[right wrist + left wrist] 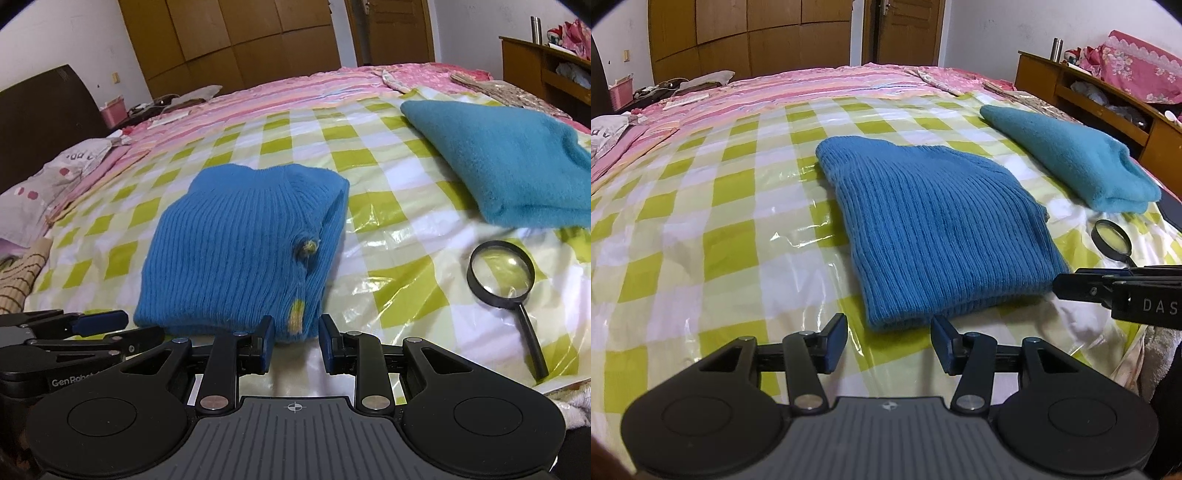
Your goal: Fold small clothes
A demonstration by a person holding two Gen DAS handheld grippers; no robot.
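A blue ribbed knit sweater (934, 229) lies folded into a rectangle on the checked plastic sheet; in the right wrist view (240, 251) its folded edge with a small yellow tuft faces me. My left gripper (889, 341) is open and empty, just short of the sweater's near left corner. My right gripper (296, 343) is open and empty at the sweater's near right corner, not touching it. The right gripper also shows in the left wrist view (1071, 286) at the right edge. The left gripper shows in the right wrist view (103, 323) at lower left.
A folded teal fleece garment (1075, 158) (506, 162) lies to the right rear. A black magnifying glass (502, 280) (1111, 238) lies right of the sweater. The green-and-white checked sheet (720, 221) covers a pink bed. A wooden headboard shelf (1108, 96) stands at the far right.
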